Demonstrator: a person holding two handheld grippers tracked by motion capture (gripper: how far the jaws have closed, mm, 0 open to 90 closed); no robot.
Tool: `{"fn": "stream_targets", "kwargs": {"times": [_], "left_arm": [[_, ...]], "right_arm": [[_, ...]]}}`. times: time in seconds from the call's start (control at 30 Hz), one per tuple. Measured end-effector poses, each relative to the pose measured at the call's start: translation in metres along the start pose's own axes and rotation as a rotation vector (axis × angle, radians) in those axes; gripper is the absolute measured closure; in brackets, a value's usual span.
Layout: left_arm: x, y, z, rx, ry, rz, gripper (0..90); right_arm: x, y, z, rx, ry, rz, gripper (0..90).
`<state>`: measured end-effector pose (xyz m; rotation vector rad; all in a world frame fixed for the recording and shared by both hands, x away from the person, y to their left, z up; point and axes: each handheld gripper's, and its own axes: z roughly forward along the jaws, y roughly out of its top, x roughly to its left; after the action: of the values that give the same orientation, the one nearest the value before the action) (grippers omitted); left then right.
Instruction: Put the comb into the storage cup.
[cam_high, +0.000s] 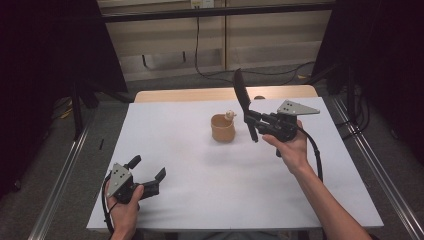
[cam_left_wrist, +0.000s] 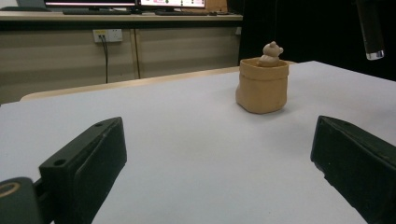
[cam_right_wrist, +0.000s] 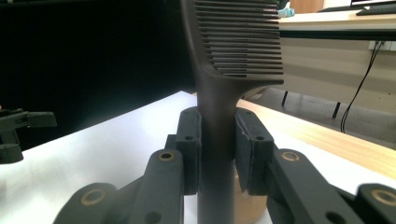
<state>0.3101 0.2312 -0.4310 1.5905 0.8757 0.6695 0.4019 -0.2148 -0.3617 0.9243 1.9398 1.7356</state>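
Right claw is clamping the comb upright just right of the pouch; left claw is idling apart near-left, so I'd be lowering handle-first, staying vertical.

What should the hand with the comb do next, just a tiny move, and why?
Probably shift the right tool a little toward the tan pot and lower it. It grips the black comb upright by its handle, teeth up, beside the pot and above the table. The pot's mouth is open, with a small bear figure at its rim.
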Motion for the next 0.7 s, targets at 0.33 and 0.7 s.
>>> {"fn": "stream_targets", "kwargs": {"times": [0.33,0.7], "left_arm": [[-0.001,0.000,0.000,0.009,-0.006,0.008,3.6],[-0.001,0.000,0.000,0.000,-0.010,0.002,3.6]], "right_arm": [[0.002,0.006,0.018,-0.021,0.019,0.002,73.2],[0.002,0.020,0.034,-0.041,0.029,-0.016,73.2]]}}
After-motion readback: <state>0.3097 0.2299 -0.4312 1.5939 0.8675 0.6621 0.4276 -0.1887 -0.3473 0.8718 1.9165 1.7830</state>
